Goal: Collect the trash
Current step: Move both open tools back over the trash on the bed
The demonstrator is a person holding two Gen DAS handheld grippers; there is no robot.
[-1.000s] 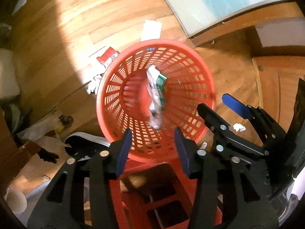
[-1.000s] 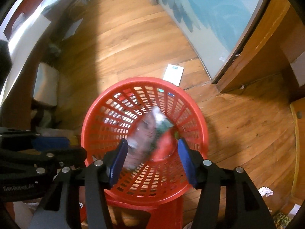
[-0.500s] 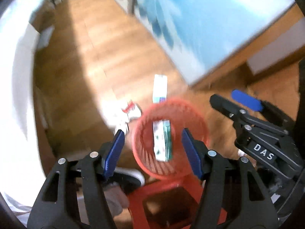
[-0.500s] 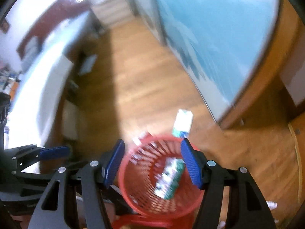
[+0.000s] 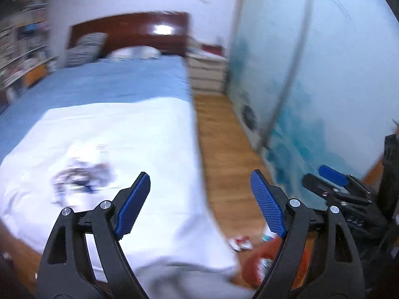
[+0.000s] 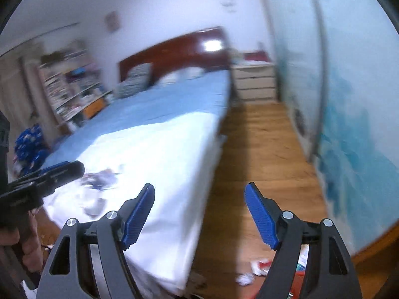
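Both views are blurred by motion and look level across a bedroom. My left gripper (image 5: 199, 199) is open and empty, held over the bed's near corner. My right gripper (image 6: 199, 209) is open and empty; it also shows in the left wrist view (image 5: 334, 182). The red basket (image 5: 259, 261) shows only as a red rim at the bottom, behind my left gripper's right finger. A red and white wrapper (image 5: 240, 243) lies on the floor beside it and shows in the right wrist view (image 6: 261, 266). A white crumpled scrap (image 6: 245, 279) lies near it. A dark printed patch (image 5: 82, 177) lies on the white sheet.
A bed (image 5: 119, 134) with a white sheet and blue cover fills the left, with a dark red headboard (image 5: 129, 32). A strip of wooden floor (image 6: 261, 154) runs between the bed and a blue-patterned wall (image 6: 349, 124). A white drawer unit (image 6: 254, 82) stands at the far end. Shelves (image 6: 69, 87) stand far left.
Both grippers have swung up from looking down into the red basket to looking across the room. Both have opened wider. The packet stayed in the basket.
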